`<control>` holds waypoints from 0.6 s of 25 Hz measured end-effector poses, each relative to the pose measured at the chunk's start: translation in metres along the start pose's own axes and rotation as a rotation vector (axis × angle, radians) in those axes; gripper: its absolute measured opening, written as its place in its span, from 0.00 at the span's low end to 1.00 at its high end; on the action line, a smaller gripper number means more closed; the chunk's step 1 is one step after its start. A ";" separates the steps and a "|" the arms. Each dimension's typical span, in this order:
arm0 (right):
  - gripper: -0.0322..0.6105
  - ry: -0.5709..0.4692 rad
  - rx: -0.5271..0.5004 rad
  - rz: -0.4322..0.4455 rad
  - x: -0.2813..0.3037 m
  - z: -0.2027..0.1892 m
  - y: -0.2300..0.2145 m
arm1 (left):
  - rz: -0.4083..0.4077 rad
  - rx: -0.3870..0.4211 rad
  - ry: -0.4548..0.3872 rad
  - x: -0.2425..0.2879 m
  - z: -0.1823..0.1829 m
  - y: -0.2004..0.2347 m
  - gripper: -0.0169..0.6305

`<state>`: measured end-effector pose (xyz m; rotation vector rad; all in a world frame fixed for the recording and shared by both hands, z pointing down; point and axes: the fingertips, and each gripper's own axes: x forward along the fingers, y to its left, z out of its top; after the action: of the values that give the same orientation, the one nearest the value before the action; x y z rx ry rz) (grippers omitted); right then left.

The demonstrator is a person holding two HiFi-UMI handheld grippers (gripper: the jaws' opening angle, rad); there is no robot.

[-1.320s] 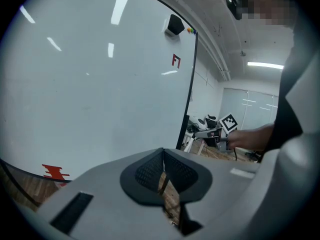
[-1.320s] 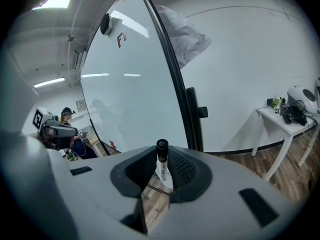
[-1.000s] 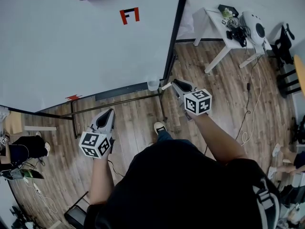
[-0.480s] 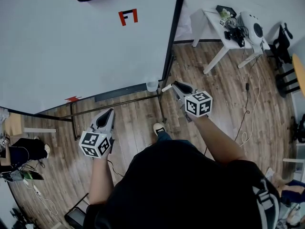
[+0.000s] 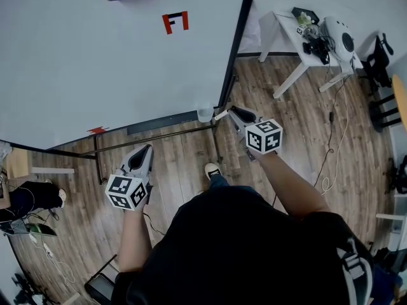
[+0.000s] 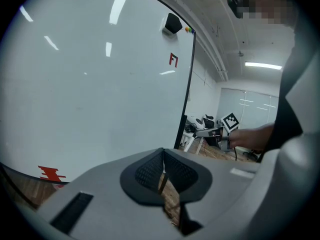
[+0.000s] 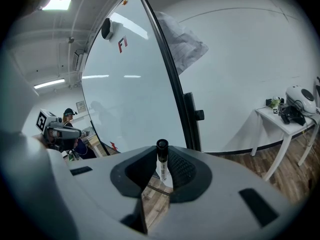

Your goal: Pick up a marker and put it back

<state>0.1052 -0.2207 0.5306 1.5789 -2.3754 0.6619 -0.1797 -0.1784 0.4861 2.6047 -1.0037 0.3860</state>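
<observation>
A white marker with a black cap [image 7: 162, 147] stands upright between the pads of my right gripper [image 7: 161, 165], which is shut on it. In the head view that gripper [image 5: 233, 112] is at the whiteboard's lower right corner, and the marker [image 5: 220, 114] points toward a small clear cup [image 5: 205, 112] on the board's ledge, a short gap away. My left gripper [image 5: 144, 151] hangs lower left, below the board's bottom rail. Its jaws [image 6: 163, 158] are shut with nothing between them.
The large whiteboard [image 5: 114, 62] carries a red F mark [image 5: 175, 22] and a black-framed right edge [image 5: 236, 43]. A white table [image 5: 299, 46] with gear stands at the back right, and cables [image 5: 331, 145] trail on the wood floor. A person sits at the left [image 5: 25, 199].
</observation>
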 end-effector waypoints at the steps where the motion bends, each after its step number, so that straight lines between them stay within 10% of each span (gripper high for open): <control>1: 0.14 0.001 -0.001 0.003 0.003 0.001 0.000 | 0.002 -0.002 0.001 0.000 0.000 0.001 0.05; 15: 0.15 0.049 -0.013 0.053 0.058 0.004 -0.006 | 0.049 -0.044 0.022 0.013 -0.004 0.028 0.05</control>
<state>0.0876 -0.2713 0.5527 1.4811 -2.3885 0.6858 -0.1898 -0.2044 0.5001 2.5359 -1.0577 0.3994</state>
